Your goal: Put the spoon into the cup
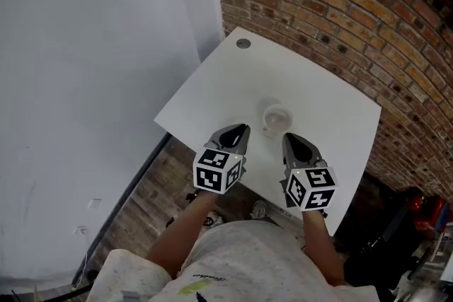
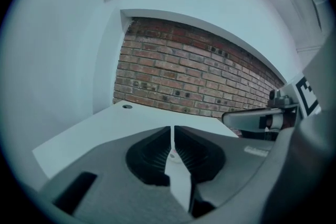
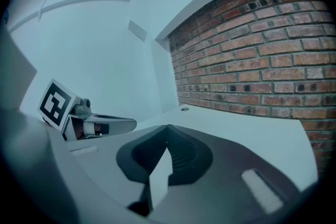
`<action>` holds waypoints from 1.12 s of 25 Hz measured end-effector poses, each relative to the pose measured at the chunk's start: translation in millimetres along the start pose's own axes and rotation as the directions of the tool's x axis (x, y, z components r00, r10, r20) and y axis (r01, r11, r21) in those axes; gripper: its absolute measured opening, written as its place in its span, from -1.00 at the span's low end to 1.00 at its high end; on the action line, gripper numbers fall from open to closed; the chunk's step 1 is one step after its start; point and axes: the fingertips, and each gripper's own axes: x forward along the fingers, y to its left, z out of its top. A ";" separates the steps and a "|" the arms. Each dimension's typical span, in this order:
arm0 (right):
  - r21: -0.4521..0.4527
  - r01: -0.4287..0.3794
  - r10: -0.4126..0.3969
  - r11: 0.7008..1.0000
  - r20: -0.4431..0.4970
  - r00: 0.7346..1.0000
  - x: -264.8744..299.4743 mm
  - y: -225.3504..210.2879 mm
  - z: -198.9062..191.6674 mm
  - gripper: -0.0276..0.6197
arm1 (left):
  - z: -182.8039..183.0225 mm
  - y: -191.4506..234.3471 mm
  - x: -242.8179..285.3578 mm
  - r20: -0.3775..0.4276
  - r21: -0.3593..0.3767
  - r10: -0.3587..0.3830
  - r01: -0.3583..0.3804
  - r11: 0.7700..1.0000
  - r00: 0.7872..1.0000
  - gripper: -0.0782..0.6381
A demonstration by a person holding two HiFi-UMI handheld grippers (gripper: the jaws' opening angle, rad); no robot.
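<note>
A clear cup (image 1: pixel 277 119) stands on the white table (image 1: pixel 311 81), near its front edge. I see no spoon in any view. My left gripper (image 1: pixel 244 129) hovers just left of the cup, jaws pressed together with nothing between them (image 2: pixel 172 127). My right gripper (image 1: pixel 287 138) sits just in front of the cup, also shut and empty (image 3: pixel 167 126). Neither gripper view shows the cup. Each gripper appears in the other's view: the right gripper (image 2: pixel 262 119) and the left gripper (image 3: pixel 100 126).
A brick wall (image 1: pixel 340 3) runs behind and to the right of the table; a white wall (image 1: pixel 85 81) stands on the left. A round cable hole (image 1: pixel 243 43) marks the table's far corner. Dark and red items (image 1: pixel 417 208) lie on the floor at right.
</note>
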 end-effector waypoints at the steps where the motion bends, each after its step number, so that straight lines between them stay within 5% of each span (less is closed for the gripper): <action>1: -0.003 -0.001 0.001 1.000 0.004 1.000 -1.2 3.6 0.9 -0.89 | 1.9 1.6 -3.7 0.005 0.001 0.004 -0.004 1.000 1.000 -0.75; 28: -0.018 0.064 -0.063 0.998 0.063 0.996 -16.2 30.6 6.3 -0.89 | 1.0 5.7 -29.4 0.009 0.044 -0.043 0.043 0.998 0.999 -0.79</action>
